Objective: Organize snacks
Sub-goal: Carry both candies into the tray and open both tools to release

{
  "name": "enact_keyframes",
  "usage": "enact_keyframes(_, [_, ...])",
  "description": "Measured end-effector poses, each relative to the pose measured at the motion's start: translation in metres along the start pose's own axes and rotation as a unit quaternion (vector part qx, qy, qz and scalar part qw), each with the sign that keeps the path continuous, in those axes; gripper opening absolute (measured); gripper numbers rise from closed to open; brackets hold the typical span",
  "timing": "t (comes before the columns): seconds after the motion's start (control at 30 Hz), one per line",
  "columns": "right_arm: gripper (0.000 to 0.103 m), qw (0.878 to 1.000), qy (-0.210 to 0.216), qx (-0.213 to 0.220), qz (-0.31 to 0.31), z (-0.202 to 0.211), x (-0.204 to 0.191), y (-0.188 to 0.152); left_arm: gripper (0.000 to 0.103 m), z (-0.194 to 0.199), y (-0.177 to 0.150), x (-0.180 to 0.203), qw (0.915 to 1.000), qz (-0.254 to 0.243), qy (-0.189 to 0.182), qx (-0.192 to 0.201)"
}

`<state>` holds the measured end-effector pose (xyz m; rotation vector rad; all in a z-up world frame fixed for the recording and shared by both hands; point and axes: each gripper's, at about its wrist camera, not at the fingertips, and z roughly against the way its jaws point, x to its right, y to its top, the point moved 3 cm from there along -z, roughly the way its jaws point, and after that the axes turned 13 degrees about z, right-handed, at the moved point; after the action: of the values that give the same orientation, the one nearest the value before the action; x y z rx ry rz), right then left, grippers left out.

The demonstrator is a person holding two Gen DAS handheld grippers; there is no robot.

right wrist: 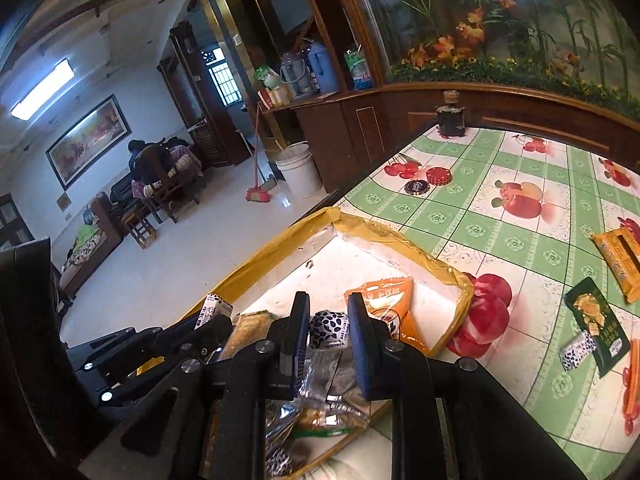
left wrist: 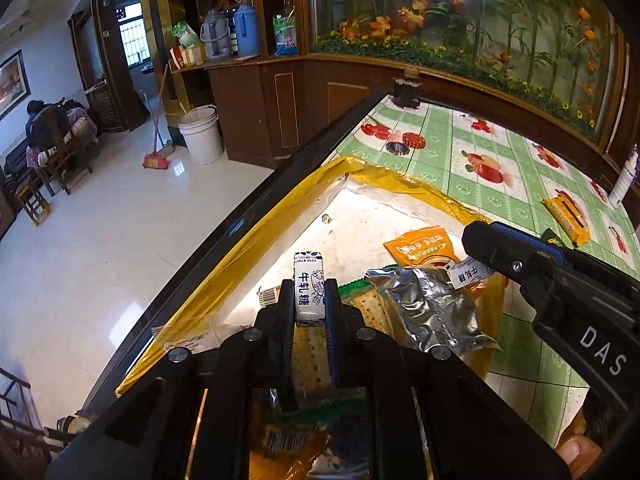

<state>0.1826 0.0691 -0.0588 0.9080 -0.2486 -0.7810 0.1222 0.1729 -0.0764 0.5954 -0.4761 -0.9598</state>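
White paper printed in blue wraps the nougat candy [left wrist: 308, 288], which stands on end between the pads of the left tongs [left wrist: 309, 300], pinched closed across its narrow sides so that the label faces the camera and most of its length pokes out past the tips; held that way it can probably be let go cleanly over the tray. Just beside it, the right tongs [right wrist: 329, 330] are clamped on a second small sweet, the black-and-white seed-patterned candy [right wrist: 331, 329], gripped at its middle with its ends free. Both pairs of tongs hang over the yellow-taped foam tray [right wrist: 348, 222], which sits at the counter's corner and serves, I judge, as the collecting bin: already in it lie an orange snack pouch [right wrist: 390, 300], a cracker pack [left wrist: 370, 312] and a crumpled silver foil bag [left wrist: 432, 304], piled loosely toward the near side while the far white floor of the tray is bare. Outside the tray, on the green-checked fruit-print cloth of the counter [right wrist: 516, 244], more snacks wait: an orange biscuit pack [right wrist: 618, 258], a dark green packet [right wrist: 596, 320] and another seed-patterned candy [right wrist: 576, 354] resting against it. Sorting looks partly done, with those pieces not yet gathered.
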Motion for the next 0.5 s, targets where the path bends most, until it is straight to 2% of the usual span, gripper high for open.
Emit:
enact_keyframes(0.13, [0.02,1.0,0.004,-0.007,-0.007,-0.013,0.006,-0.001,0.011,-0.011,-0.002,0.0,0.9998,0.004,0.003,-0.02])
enact_keyframes(0.27, [0.023,1.0,0.006,-0.015,-0.014,-0.023,0.011,-0.003,0.014,-0.013,-0.004,0.002,0.9997,0.0,0.008,-0.024])
enact_keyframes(0.3, [0.023,1.0,0.006,-0.018,-0.016,-0.024,0.012,-0.004,0.02,-0.013,-0.004,0.002,0.9997,0.001,0.008,-0.023])
enact_keyframes(0.37, [0.024,1.0,0.005,-0.023,-0.018,-0.028,0.013,-0.006,0.041,-0.01,-0.003,0.001,0.9998,0.003,0.015,-0.015])
enact_keyframes(0.4, [0.031,1.0,0.003,-0.024,-0.018,-0.028,0.013,-0.006,0.059,-0.007,-0.003,0.0,0.9998,0.005,0.017,-0.008])
enact_keyframes(0.43, [0.039,1.0,0.001,-0.024,-0.018,-0.028,0.014,-0.007,0.069,-0.004,-0.002,-0.001,0.9998,0.006,0.019,0.0])
enact_keyframes(0.5, [0.047,1.0,-0.003,-0.021,-0.018,-0.025,0.013,-0.008,0.073,0.003,-0.001,-0.001,0.9995,0.006,0.026,0.018])
